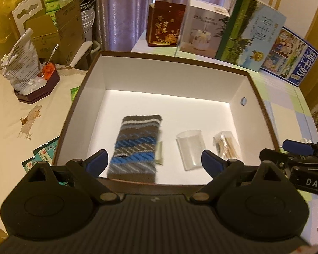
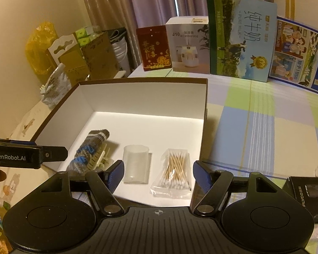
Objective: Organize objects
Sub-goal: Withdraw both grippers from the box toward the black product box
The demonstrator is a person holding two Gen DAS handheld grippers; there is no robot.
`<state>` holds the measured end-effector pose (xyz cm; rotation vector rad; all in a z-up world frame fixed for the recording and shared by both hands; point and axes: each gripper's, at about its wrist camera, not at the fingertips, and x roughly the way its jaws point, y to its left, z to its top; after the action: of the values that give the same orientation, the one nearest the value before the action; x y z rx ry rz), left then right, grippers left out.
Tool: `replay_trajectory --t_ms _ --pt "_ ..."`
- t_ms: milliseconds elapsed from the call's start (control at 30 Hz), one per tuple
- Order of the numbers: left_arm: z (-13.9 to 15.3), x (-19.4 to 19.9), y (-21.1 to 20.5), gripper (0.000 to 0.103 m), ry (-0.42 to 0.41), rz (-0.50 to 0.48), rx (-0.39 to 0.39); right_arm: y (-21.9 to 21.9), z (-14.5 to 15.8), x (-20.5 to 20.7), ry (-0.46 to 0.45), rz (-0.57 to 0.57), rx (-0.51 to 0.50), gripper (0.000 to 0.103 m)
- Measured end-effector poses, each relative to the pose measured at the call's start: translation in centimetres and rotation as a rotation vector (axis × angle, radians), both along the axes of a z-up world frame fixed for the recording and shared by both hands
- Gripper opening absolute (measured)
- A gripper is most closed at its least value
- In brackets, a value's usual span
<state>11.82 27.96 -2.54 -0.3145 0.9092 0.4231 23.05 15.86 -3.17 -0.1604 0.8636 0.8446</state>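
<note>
A bed-like surface under a pastel checked cloth [image 1: 286,105] is seen, backed by purple curtains [image 1: 127,4] and a row of upright cartons [image 1: 250,31].

From the left wrist view, an open brown-rimmed box [image 1: 137,74] with a white interior is looked down into. Inside it, a striped sock [image 1: 135,146] is laid at the left, over a pale comb-like item [image 1: 160,153]; a clear plastic cup [image 1: 189,148] is lying beside it, and a bag of cotton swabs [image 1: 225,146] is placed at the right. The left gripper [image 1: 153,162] is held above the near rim with its jaws spread wide and nothing between them. The right gripper is glimpsed at the right edge.

From the right wrist view, the same box [image 2: 142,97] is shown, with the sock [image 2: 89,152], cup [image 2: 135,163] and swab bag [image 2: 173,173] lined up along the near side. The right gripper [image 2: 158,174] is held open and empty over the box's near edge, above the swabs. A black box [image 2: 307,192] is seen at the right, on the cloth.
</note>
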Motion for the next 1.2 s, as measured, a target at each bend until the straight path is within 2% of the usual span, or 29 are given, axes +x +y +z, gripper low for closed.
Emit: replay_trajectory --t_ms 667,933,1200 --pt "1.1 -0.7 -7.5 0.094 -0.014 -0.071 -0.009 -7.2 1.6 -1.6 0.016 -0.022 0.037 0.070" --pt "0.6 0.7 -11.8 0.094 -0.002 -0.109 -0.029 -11.8 1.5 -1.3 0.038 -0.059 0.031 0.070" --pt "0.4 2.6 -17.0 0.094 -0.002 -0.203 -0.049 -17.4 1.4 -0.5 0.043 -0.126 0.011 0.070"
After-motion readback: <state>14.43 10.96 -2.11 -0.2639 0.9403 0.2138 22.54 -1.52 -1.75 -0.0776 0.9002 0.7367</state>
